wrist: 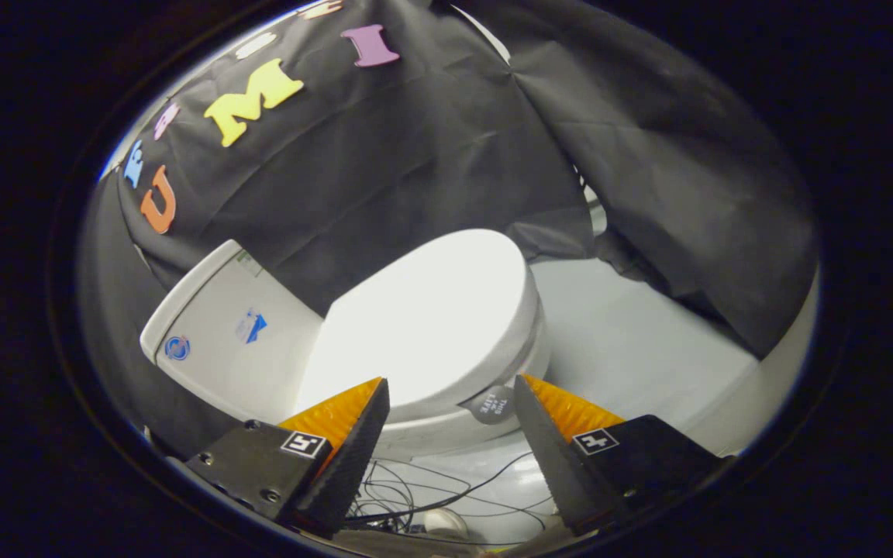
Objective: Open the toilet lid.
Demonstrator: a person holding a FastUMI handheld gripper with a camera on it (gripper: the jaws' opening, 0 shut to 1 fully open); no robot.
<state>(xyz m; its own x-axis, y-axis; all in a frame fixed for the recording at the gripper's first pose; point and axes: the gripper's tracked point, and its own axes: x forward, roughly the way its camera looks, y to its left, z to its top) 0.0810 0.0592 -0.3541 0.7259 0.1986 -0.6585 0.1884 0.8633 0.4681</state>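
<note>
A white toilet stands just ahead of my fingers, seen from its side. Its lid (435,314) lies flat and closed on the seat, with the tank (222,333) behind it against the black cloth. A small round grey tab (493,404) sticks out from the lid's side edge, close to the right finger. My gripper (450,387) is open, fingers spread wide, with the lid's side rim showing in the gap between them. Neither finger touches the toilet.
Loose black cables (431,492) lie on the white floor (632,341) below the gripper, by a small white round object (446,523). Black cloth hangs behind and to the right of the toilet.
</note>
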